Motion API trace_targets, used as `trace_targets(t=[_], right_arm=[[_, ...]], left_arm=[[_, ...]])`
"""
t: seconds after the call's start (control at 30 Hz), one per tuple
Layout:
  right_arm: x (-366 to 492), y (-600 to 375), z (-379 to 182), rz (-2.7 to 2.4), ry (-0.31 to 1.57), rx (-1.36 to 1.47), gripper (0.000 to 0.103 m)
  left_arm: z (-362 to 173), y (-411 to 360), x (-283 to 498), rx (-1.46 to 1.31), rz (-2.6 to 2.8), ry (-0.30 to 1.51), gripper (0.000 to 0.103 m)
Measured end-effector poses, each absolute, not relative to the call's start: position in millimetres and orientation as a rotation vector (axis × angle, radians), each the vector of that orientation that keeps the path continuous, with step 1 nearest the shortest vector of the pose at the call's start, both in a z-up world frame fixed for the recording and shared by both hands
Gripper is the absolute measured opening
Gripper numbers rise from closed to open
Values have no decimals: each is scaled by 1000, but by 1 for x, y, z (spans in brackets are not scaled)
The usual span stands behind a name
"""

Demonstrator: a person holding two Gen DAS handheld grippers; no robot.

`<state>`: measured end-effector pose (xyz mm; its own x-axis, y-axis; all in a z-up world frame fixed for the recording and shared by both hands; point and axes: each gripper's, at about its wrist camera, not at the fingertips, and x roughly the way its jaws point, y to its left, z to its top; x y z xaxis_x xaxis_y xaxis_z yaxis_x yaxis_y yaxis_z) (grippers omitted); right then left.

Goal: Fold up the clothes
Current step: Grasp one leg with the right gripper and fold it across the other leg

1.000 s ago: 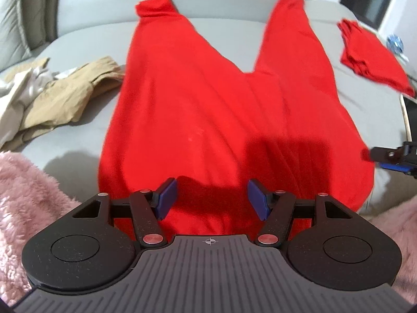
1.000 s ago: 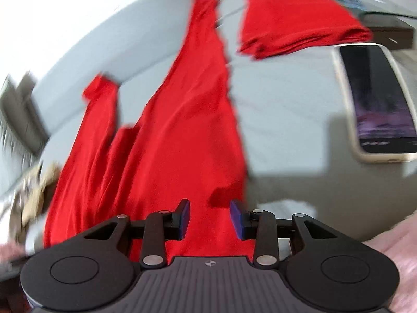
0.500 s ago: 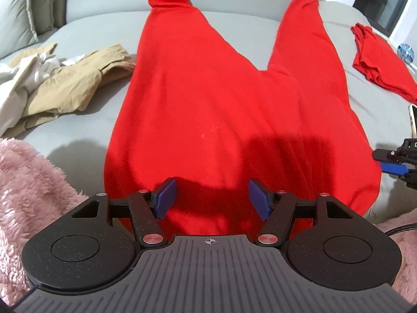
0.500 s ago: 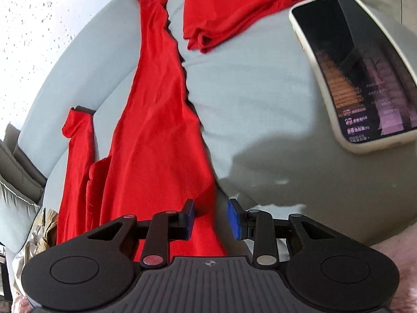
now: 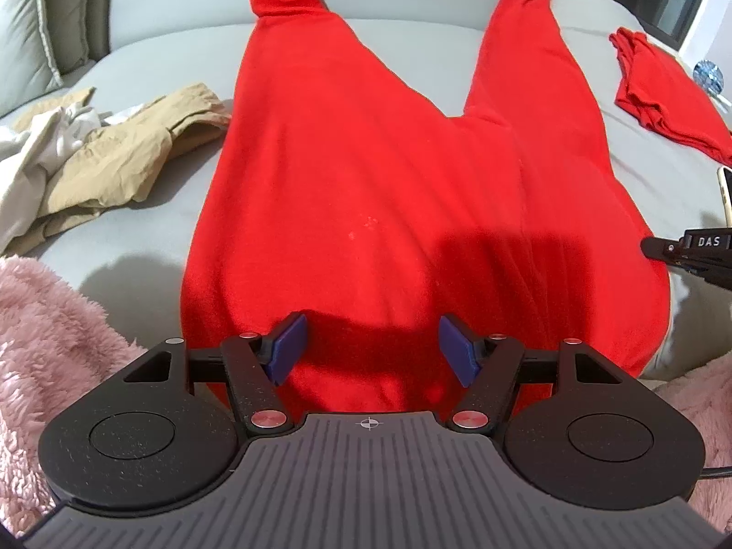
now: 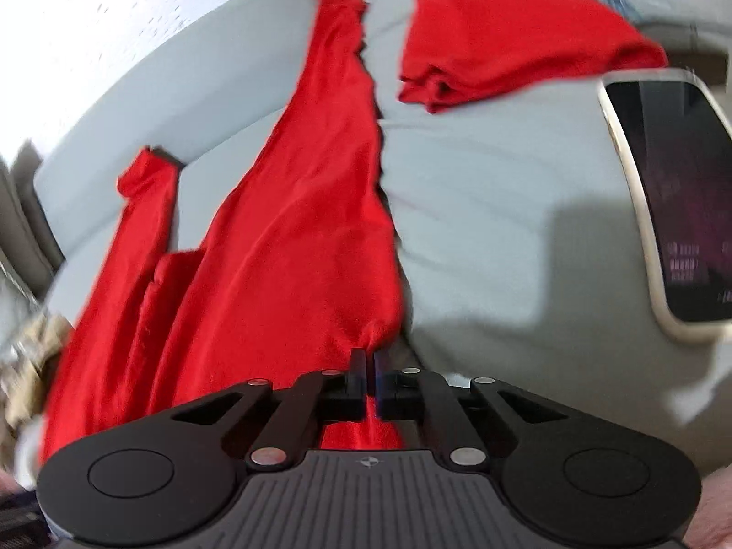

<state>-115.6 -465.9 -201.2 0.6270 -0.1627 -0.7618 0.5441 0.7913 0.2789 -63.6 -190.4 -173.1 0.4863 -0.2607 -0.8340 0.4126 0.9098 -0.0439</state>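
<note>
Left wrist view: red trousers (image 5: 366,174) were seen spread flat on a grey sofa (image 5: 137,238), legs pointing away. The left gripper (image 5: 373,350) was held spread wide over the waist edge, nothing pinched between its blue pads. Tan clothes (image 5: 114,160) were heaped to the left.

Right wrist view: the right gripper (image 6: 369,363) was pressed together on the trousers' near edge, cloth bunched at its tips. A folded red garment (image 6: 512,41) and a phone (image 6: 672,192) were seen lying further right.

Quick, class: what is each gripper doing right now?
Left gripper: open, over the red trousers, holding nothing.
Right gripper: shut on the trousers' edge.
</note>
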Motion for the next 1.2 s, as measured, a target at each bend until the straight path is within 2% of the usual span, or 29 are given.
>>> trace_targets(t=[0.27, 0.5, 0.7, 0.87, 1.2], right_arm=[[-109, -450, -183, -428, 804, 427, 4], [-89, -415, -148, -417, 818, 274, 4], [-58, -366, -118, -356, 831, 94, 4], [-29, -309, -99, -243, 824, -2, 4], [16, -226, -102, 100, 886, 64, 4]], left_arm=[[-138, -164, -48, 161, -404, 966, 69], [-106, -112, -9, 106, -387, 870, 69], [-125, -68, 12, -131, -322, 926, 66], [-124, -52, 15, -241, -317, 901, 66], [-126, -36, 21, -329, -310, 909, 66]])
